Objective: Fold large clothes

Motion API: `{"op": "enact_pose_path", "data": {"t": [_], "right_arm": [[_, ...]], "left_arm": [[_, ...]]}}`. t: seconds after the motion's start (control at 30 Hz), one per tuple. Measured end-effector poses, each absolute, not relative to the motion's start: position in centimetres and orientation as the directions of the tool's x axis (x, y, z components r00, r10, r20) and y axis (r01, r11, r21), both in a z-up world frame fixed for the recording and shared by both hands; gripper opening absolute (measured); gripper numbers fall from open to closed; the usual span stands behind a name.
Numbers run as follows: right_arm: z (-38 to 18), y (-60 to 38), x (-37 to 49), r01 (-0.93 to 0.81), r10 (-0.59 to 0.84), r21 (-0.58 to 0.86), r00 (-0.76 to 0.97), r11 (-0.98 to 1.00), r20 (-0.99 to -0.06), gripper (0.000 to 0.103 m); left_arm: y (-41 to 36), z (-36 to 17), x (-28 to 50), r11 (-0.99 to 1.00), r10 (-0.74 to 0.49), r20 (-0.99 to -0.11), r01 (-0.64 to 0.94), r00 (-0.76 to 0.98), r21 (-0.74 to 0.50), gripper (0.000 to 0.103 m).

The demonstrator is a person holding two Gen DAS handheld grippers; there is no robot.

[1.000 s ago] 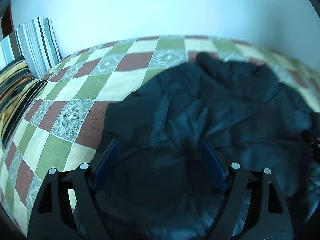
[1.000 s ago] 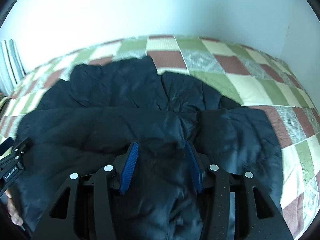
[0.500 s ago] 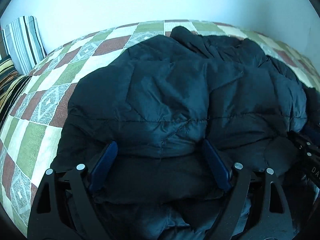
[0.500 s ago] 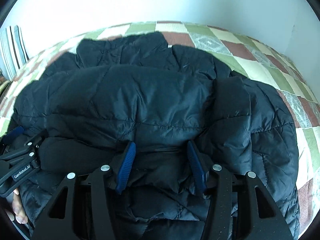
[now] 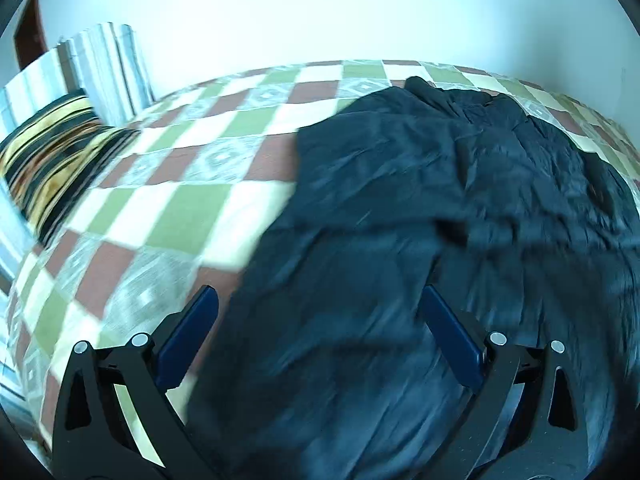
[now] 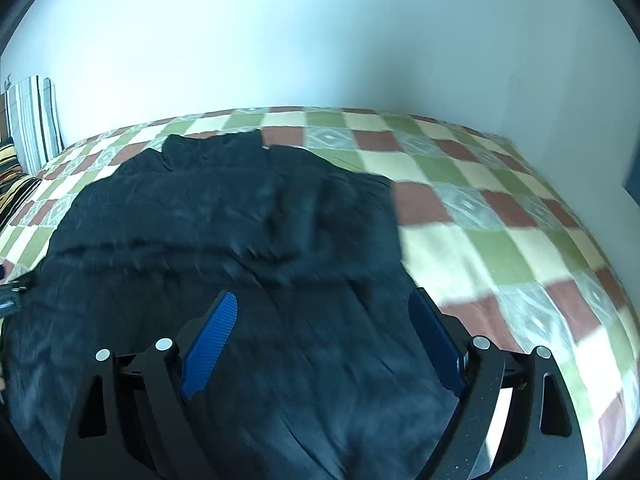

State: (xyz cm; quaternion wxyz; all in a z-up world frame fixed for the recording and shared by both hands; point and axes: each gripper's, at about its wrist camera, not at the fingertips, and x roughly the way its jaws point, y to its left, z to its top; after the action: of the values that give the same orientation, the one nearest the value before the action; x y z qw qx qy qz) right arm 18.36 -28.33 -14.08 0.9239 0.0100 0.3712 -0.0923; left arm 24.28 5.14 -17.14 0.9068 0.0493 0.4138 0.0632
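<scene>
A large black quilted jacket lies folded over on itself on the checkered bedspread. In the blurred left wrist view my left gripper hovers over the jacket's near left part, jaws opening wide, blue pads clear of the fabric. The right wrist view shows the same jacket spread across the bed. My right gripper hangs above its near right part, jaws opening, and the cloth below is not pinched. A tip of the left gripper peeks in at that view's left edge.
Striped pillows are stacked at the bed's left end, and one striped pillow stands against the white wall. Bare bedspread stretches to the right of the jacket, up to the bed's right edge.
Both grippers carried the jacket's near edge forward over the rest, then spread their jaws, let go and drew back. The jacket now lies doubled over and looks farther off.
</scene>
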Motion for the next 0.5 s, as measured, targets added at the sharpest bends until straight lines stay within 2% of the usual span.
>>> {"op": "enact_pose_path", "data": {"t": [0.33,0.5], "right_arm": [[-15.9,-33.2,8.1,0.236,-0.21,-0.073,0.632,0.969,-0.746,0.086],[-17.5,-34.9,4.7,0.257,-0.166,-0.008,0.601,0.966,-0.782,0.086]], "left_arm": [[11.9,-17.5,12.7,0.979,0.2,-0.774,-0.157,0.601,0.131,0.101],[13.0,-19.0,8.9,0.984,0.171,-0.8,-0.146,0.575,0.106,0.101]]}}
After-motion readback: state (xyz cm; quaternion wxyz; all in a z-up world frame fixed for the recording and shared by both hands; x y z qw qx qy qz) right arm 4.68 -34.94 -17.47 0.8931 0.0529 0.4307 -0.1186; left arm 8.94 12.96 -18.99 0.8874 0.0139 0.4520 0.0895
